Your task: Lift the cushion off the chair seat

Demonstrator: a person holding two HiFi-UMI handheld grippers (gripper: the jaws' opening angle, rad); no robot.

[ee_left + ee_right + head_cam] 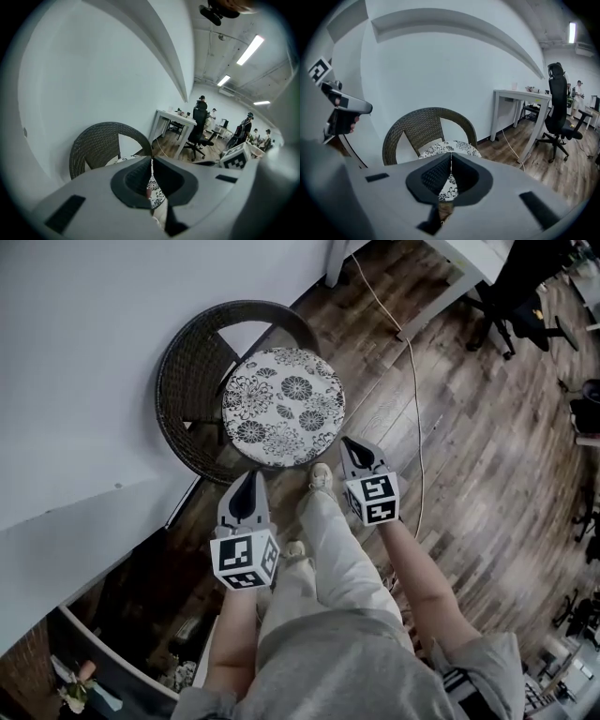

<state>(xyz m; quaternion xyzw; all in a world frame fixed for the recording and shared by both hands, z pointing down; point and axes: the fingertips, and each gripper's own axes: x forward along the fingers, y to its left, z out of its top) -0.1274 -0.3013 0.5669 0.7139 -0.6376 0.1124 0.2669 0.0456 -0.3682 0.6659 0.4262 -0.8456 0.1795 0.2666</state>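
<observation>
Head view: the round floral cushion lies flat on the seat of the wicker chair, upper centre of the frame, against the white wall. Below it, the left gripper hangs off the seat's lower-left rim. The right gripper sits just beside the cushion's lower-right edge. Neither touches the cushion, and both point up-frame toward the chair. In the left gripper view the jaws are together, tips meeting, nothing between them, with the floral print showing behind. In the right gripper view the jaws are likewise pressed together and empty, with the cushion and chair back straight ahead. A cable trails across the wood floor at right.
</observation>
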